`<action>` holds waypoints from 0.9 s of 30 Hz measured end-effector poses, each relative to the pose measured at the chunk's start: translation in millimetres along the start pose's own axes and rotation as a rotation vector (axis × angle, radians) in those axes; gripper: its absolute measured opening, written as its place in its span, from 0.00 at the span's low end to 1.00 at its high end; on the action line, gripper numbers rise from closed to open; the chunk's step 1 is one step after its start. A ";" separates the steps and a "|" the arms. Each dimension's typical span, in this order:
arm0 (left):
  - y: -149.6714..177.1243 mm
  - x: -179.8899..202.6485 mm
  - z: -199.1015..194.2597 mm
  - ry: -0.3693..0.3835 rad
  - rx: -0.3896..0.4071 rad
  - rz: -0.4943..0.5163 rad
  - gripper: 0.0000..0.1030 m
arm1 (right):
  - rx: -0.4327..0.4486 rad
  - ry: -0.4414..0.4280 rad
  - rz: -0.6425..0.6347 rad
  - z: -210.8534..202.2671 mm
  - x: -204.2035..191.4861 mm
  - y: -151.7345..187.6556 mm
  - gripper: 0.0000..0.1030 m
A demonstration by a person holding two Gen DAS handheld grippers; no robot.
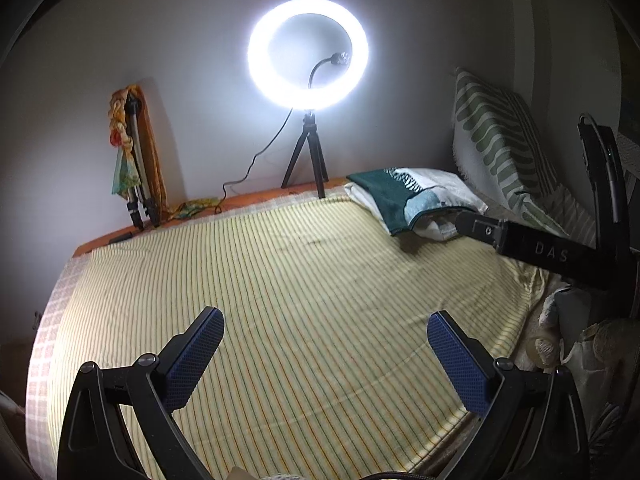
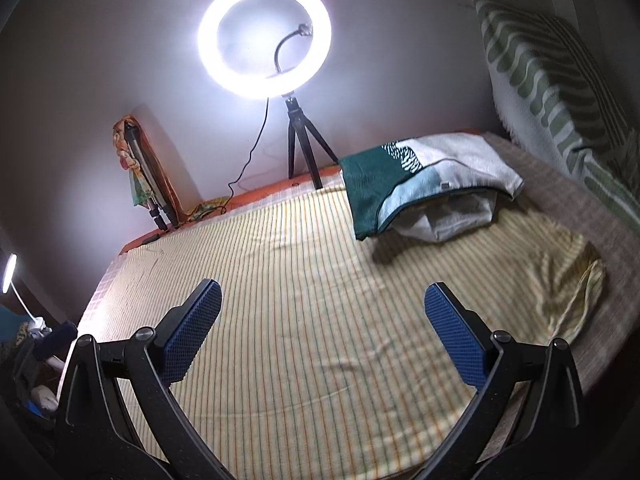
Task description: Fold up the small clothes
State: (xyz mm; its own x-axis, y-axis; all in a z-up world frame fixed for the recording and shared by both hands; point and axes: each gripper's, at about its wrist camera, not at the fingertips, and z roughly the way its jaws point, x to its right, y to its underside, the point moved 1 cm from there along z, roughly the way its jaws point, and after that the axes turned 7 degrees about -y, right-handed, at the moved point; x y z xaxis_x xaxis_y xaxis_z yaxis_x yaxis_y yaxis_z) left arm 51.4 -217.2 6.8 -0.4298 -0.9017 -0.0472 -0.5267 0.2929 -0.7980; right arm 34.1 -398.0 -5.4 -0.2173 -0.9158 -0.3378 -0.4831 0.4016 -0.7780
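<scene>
A small pile of clothes (image 1: 416,196) lies at the far right of the bed, with a teal, pale blue and white garment (image 2: 400,176) on top of white folded pieces. My left gripper (image 1: 325,320) hovers open over the striped sheet, well short of the pile, with nothing between its blue pads. My right gripper (image 2: 323,292) is also open and holds nothing, with the pile ahead and to its right. In the left wrist view the right gripper's black body (image 1: 532,246) reaches in from the right, its tip close to the pile's near edge.
A yellow striped sheet (image 2: 304,280) covers the bed. A lit ring light on a small tripod (image 1: 308,56) stands at the far edge by the wall, its cable trailing left. A folded tripod with a cloth (image 1: 136,160) leans on the wall. A green-striped cushion (image 2: 552,80) stands at the right.
</scene>
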 end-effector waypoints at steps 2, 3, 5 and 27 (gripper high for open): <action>4.9 0.5 3.5 -0.007 -0.018 0.007 1.00 | -0.004 0.008 -0.006 2.3 -3.1 2.8 1.00; 7.4 0.9 4.9 -0.014 -0.022 0.011 1.00 | -0.007 0.014 -0.018 3.3 -5.5 4.0 1.00; 11.3 0.8 7.2 -0.022 -0.033 0.014 1.00 | -0.014 0.017 -0.042 6.0 -10.0 6.1 1.00; 17.8 -2.8 3.4 -0.025 -0.041 0.006 1.00 | -0.035 0.024 -0.040 16.5 -16.4 14.1 1.00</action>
State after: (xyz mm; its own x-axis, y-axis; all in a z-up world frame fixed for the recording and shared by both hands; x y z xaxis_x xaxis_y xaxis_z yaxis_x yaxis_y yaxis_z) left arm 45.7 -210.5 -9.2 -0.4150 -0.9073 -0.0671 -0.5543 0.3107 -0.7722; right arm 44.9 -377.4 -19.6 -0.2179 -0.9307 -0.2938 -0.5208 0.3655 -0.7715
